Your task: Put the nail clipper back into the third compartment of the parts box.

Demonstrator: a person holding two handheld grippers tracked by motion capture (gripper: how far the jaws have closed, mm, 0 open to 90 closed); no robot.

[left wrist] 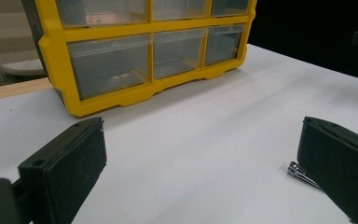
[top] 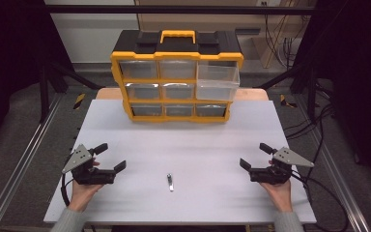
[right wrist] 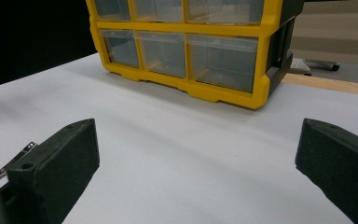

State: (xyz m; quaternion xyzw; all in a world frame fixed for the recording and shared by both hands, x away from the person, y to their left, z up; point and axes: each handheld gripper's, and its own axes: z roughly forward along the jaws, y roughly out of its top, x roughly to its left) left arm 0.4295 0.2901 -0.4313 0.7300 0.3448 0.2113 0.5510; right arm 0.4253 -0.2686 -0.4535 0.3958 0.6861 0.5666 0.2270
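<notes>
scene: yellow drawer cabinet (top: pixel 176 77) stands at far edge of white table (top: pixel 125 130), nine clear drawers, black top with yellow handle
open drawer: top-right drawer (top: pixel 216 82) sticks out toward the person, looks empty from above, rest sit flush
item: small metal nail clipper (top: pixel 170 182) lies flat on the table near the front edge, about midway between both hands, well apart from the cabinet
item in other views: nail clipper tip peeks out beside one jaw in left gripper view (left wrist: pixel 300 173) and beside one jaw in right gripper view (right wrist: pixel 11 161)
left gripper: left gripper (top: pixel 110 157) low at table left, jaws wide apart, nothing between them, not touching the clipper
right gripper: right gripper (top: pixel 255 155) low at table right, jaws wide apart too, empty
step in hand (my read): pick up the clipper, likely bound for the open drawer; nothing started yet
which hand: the right one probably better, same side as the open drawer, less crossing over
approach: come in low, line the jaws across the clipper's narrow width, not along its length
grip tip: thing is thin and flat, so bring the jaw tips right down to the table before closing, else they pinch air
close: squeeze slowly, slick metal may skid or flip
risk: pushing it along the table instead of catching it
left hand: keep clear, or steady the cabinet if needed
</notes>
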